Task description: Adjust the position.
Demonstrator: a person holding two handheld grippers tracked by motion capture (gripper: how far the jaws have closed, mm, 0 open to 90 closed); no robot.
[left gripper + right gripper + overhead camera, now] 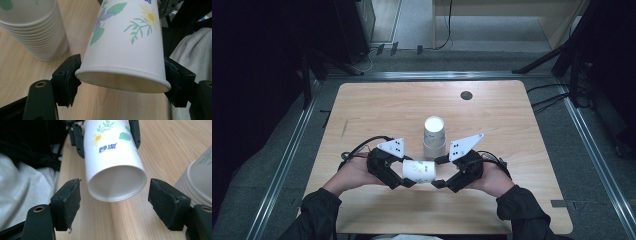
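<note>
A white paper cup (418,170) with a flower and leaf print lies on its side in the air just above the wooden table (377,105), near the front edge. My left gripper (406,172) is shut on its wide rimmed end; in the left gripper view both pads press the cup (125,37) just behind the rim, the left gripper (122,82) centred on it. My right gripper (439,171) faces it from the right, open. In the right gripper view the cup's narrow base (116,183) sits between the spread jaws of the right gripper (115,197), with a gap on each side.
A stack of several upside-down paper cups (434,137) stands on the table just behind the grippers, also seen as the stack (32,27) and the stack (200,180). A dark round grommet (466,95) sits near the table's far edge. A person's forearms enter from the bottom.
</note>
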